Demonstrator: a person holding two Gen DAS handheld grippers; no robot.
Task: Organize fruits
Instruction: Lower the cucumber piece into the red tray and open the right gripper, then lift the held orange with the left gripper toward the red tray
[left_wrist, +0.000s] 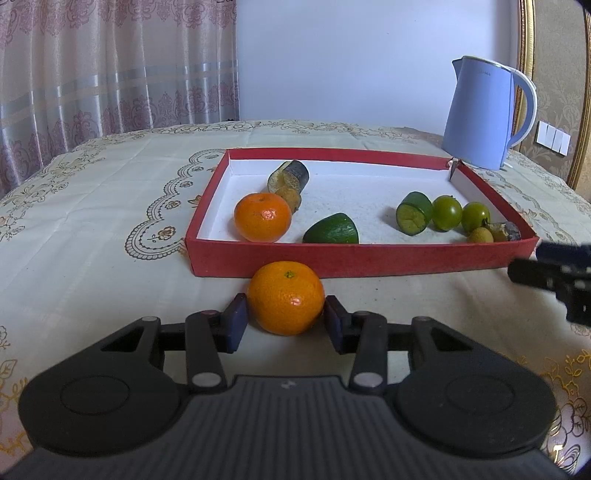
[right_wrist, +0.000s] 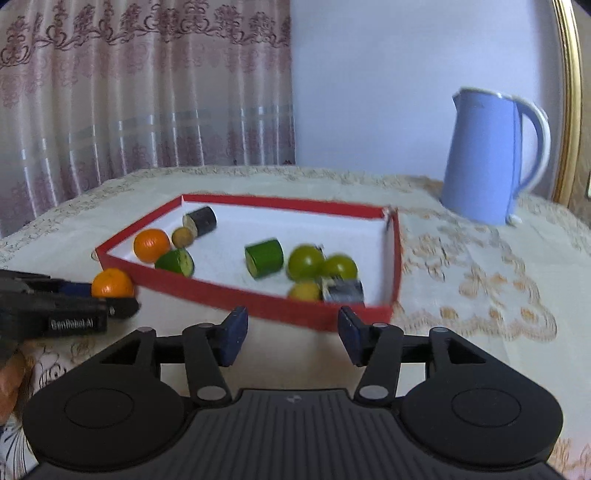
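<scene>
One orange (left_wrist: 285, 297) sits on the tablecloth (left_wrist: 92, 229), just outside the red box (left_wrist: 354, 260). From my left side, my left gripper (left_wrist: 285, 322) has its pads on both sides of it, very close, but I cannot tell if they squeeze yet. I should pinch softly, lift it over the wall, and put it by the other orange (left_wrist: 262, 217).

From my right side, my right gripper (right_wrist: 292, 334) is open and holds nothing, near the box corner.
</scene>
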